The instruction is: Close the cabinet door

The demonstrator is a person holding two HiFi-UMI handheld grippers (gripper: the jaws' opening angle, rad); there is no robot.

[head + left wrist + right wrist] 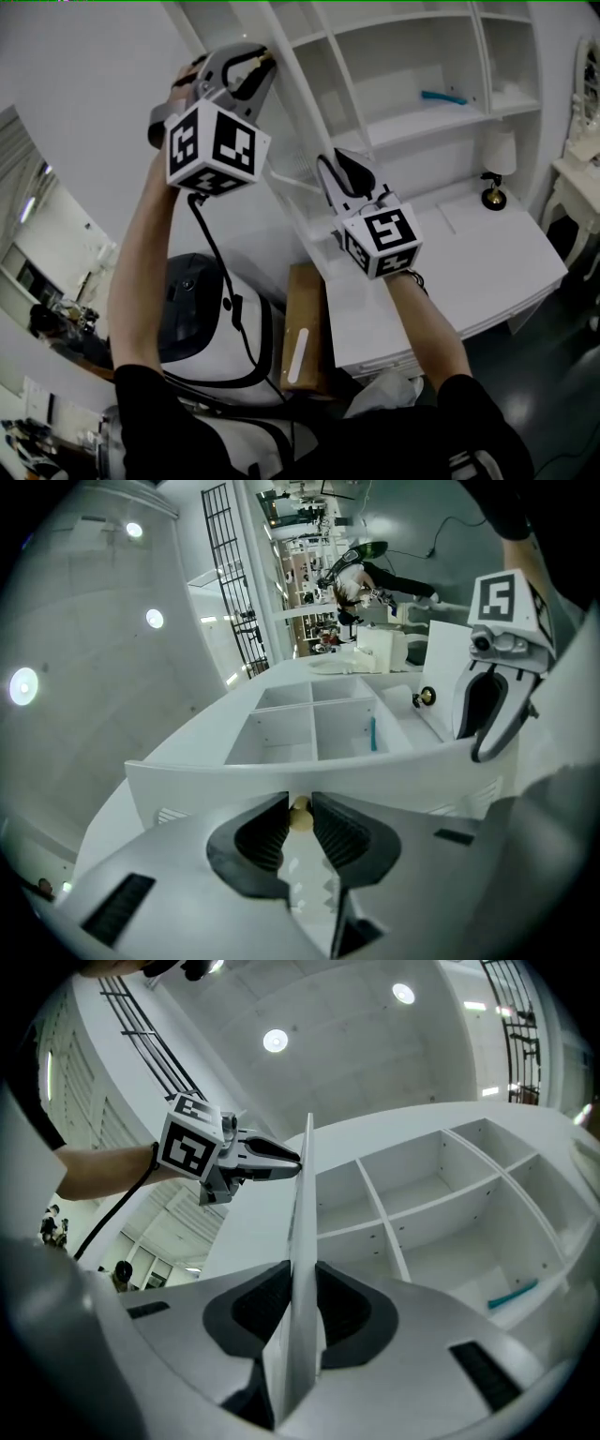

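The white cabinet door [286, 141] stands open, seen edge on in front of the white shelving cabinet [412, 56]. My left gripper [258, 70] is raised at its upper part. In the left gripper view it [300, 822] is shut on the door's small cream knob [300, 813]. My right gripper [328, 171] is lower on the door. In the right gripper view it [302, 1302] is shut on the door's thin edge [304, 1232], which runs up between both pads. The left gripper [281, 1159] shows beyond it, at the door's far end.
A teal object [443, 97] lies on an open shelf. Below the shelves is a white desk [487, 272] with a small lamp [497, 155]. A cardboard box [305, 328] and a white-and-black machine [202, 319] stand at the desk's left end. A cable hangs from the left gripper.
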